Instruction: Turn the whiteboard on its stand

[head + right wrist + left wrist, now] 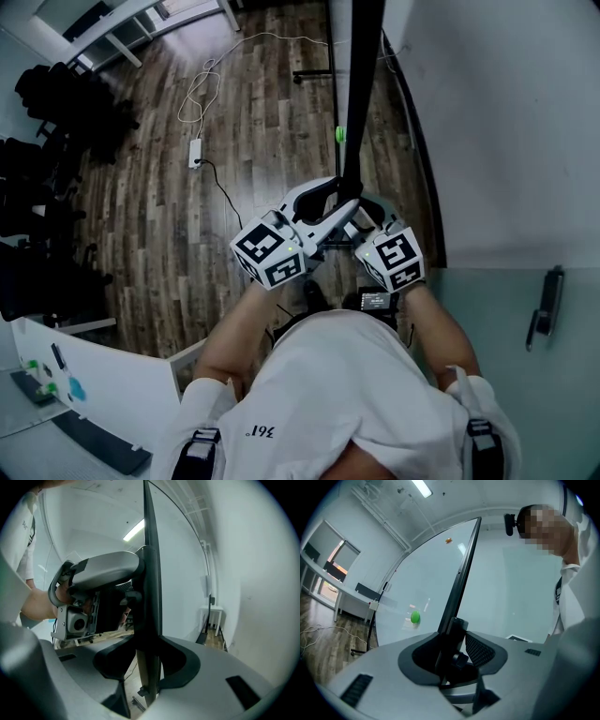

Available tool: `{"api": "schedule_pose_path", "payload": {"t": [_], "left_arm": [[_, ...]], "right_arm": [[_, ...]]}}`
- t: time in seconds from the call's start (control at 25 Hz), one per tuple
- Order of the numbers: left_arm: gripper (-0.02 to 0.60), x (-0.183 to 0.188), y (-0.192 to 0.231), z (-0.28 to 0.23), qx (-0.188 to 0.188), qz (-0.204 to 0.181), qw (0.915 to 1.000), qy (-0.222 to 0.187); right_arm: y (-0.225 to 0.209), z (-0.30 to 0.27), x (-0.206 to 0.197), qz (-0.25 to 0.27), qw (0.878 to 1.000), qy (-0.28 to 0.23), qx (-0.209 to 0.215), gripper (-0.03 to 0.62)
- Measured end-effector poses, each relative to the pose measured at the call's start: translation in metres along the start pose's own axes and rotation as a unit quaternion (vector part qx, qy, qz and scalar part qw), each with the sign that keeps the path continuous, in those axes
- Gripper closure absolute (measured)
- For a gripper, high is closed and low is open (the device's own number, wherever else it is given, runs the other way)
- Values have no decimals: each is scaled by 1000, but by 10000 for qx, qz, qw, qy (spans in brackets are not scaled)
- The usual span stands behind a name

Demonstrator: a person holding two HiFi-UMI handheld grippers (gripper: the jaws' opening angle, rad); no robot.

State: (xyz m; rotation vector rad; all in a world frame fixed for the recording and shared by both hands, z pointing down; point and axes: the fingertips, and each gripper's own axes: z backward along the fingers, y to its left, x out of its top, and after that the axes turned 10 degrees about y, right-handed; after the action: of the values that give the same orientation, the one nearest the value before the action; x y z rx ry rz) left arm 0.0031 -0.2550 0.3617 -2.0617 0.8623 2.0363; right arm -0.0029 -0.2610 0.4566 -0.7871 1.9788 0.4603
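In the head view the whiteboard [361, 94] stands edge-on, its black frame running up from my grippers, with a green magnet [339, 134] on its left face. My left gripper [339, 202] and right gripper [367, 214] meet at the frame's lower part from opposite sides. The left gripper view shows the frame [459, 583] clamped in the left gripper [452, 653], beside the magnet [415, 617]. In the right gripper view the right gripper [147, 663] has its jaws tight against the frame [151, 573], still easing inward. The left gripper [93, 597] shows behind the board.
A white cable and power strip [195, 153] lie on the wood floor left of the board. Black chairs [47, 112] crowd the left side. A white table [94, 394] is at bottom left. On the right, a pale wall panel carries a black holder [546, 305].
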Motion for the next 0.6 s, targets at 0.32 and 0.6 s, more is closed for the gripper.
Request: {"api": "schedule_pose_path", "payload": {"t": [0.32, 0.6], "left_arm": [[403, 7, 18, -6, -75, -3, 10000, 39], [403, 14, 31, -9, -104, 54, 9999, -5]], "right_arm": [[-12, -13, 8, 68, 10000, 4, -3, 424], [-19, -23, 18, 106, 9999, 15, -19, 424]]}}
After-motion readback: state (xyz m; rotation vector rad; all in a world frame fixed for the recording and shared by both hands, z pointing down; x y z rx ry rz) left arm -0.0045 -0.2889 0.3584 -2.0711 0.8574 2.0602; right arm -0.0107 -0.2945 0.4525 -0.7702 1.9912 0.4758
